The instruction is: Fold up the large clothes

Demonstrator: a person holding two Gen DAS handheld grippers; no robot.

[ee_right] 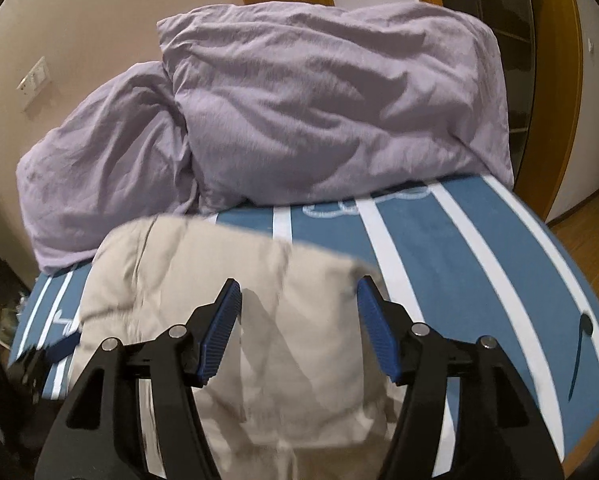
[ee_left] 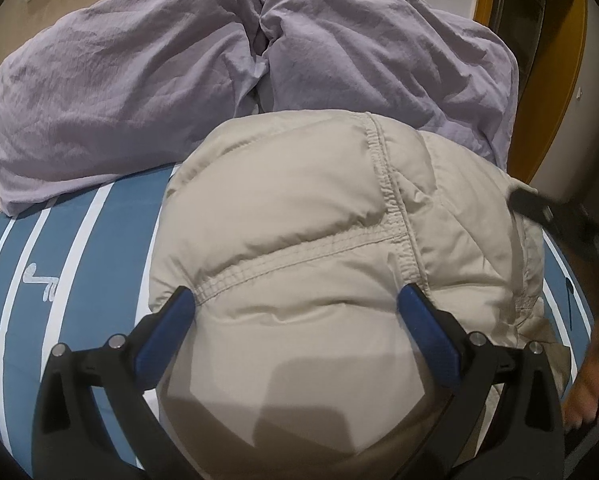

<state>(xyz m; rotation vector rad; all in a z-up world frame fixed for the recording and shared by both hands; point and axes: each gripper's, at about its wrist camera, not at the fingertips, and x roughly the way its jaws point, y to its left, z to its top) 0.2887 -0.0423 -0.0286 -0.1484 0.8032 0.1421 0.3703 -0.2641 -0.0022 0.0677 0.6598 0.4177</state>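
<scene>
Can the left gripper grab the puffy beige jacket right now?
Probably yes. The left gripper has its jaws spread wide right over the beige jacket on the striped bed, and nothing lies between them. The purple duvet sits farther back, out of the way.

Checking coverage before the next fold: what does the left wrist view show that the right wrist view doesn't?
Left wrist only: the beige jacket's stitched seams up close, the left gripper open over them, and a hand at the right edge.

Right wrist only: the bed's right edge with wooden floor beyond, and the right gripper, jaws apart, above the jacket.

Both: the jacket, lilac pillows and striped blue sheet.
</scene>
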